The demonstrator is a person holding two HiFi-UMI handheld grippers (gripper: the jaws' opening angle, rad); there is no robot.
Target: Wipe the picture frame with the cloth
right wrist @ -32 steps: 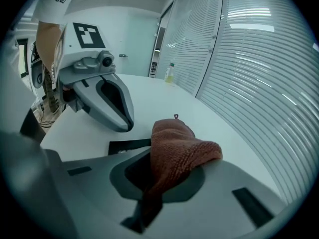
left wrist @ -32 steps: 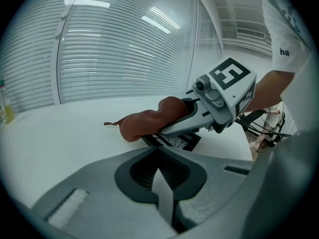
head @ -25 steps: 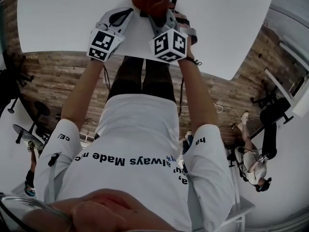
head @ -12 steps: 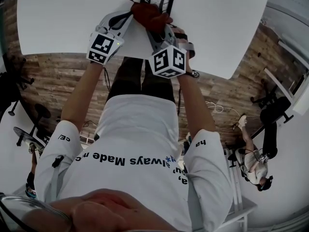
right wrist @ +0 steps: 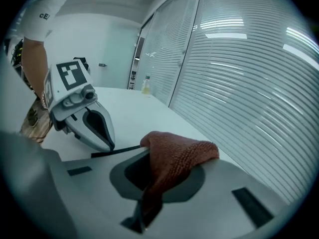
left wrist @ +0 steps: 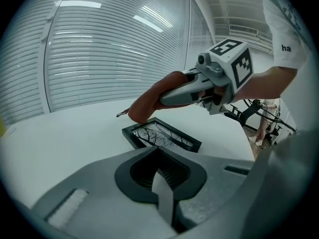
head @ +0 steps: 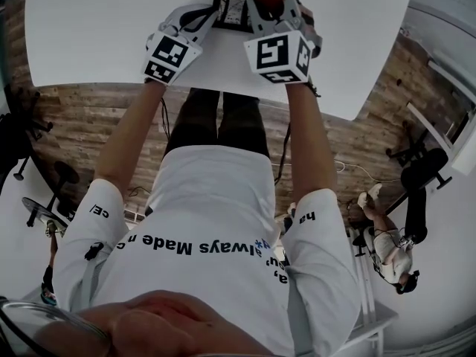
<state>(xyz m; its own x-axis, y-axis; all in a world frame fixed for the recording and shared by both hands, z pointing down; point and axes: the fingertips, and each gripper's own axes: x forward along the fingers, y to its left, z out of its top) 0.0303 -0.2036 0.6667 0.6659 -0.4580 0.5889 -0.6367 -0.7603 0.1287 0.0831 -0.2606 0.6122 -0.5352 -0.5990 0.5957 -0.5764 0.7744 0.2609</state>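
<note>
Cloth (right wrist: 175, 156) pinched in the right gripper (right wrist: 149, 183), jaws closed tight on one fold, loose bulk bunched ahead to serve as a pad. Held over the far corner of the picture frame (left wrist: 162, 136), touching the glass or barely off it, hard to say which. Frame lying flat on the white table (left wrist: 65, 128), picture side up, well placed for long strokes. Left gripper (left wrist: 162, 178) with jaws together and nothing between them, tip lowered to the frame's near edge. Probably bracing it against sliding under the rub. Kept low and to one side, leaving the glass free for the cloth. Judged as mid-wipe, most of the glass within reach of the next stroke.
</note>
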